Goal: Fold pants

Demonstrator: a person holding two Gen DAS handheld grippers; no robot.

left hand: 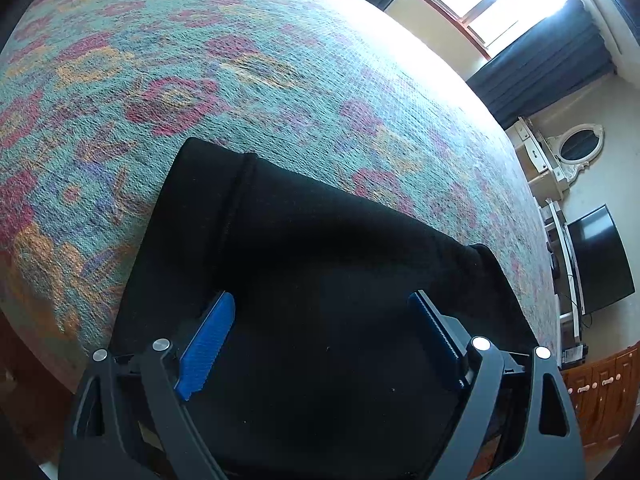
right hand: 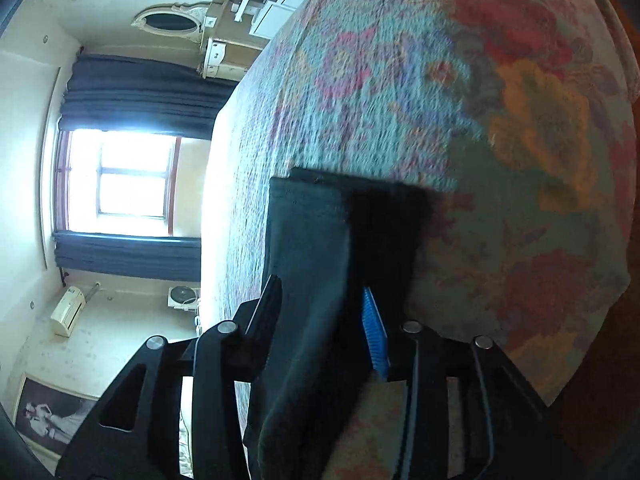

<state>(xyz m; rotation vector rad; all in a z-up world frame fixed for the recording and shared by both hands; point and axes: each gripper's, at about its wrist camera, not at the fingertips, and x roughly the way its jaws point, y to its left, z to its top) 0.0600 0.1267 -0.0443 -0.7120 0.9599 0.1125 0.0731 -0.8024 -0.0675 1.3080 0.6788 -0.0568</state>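
The black pants [left hand: 304, 248] lie folded on a bed with a floral teal, pink and orange cover [left hand: 224, 64]. My left gripper [left hand: 324, 312] hovers over the near part of the pants, jaws wide open, blue pads [left hand: 208, 340] apart with nothing between them. In the right wrist view the camera is rolled sideways. My right gripper [right hand: 324, 300] has a thick layer of the pants [right hand: 316, 248] between its fingers, with the blue pad [right hand: 374, 328] against the cloth. The far hem of that layer ends on the cover.
The bed cover [right hand: 460, 100] fills most of both views. Beyond the bed are a window with dark curtains [left hand: 544, 60], a white dresser with an oval mirror [left hand: 576, 148], a television [left hand: 600, 256] and a wooden cabinet [left hand: 600, 392].
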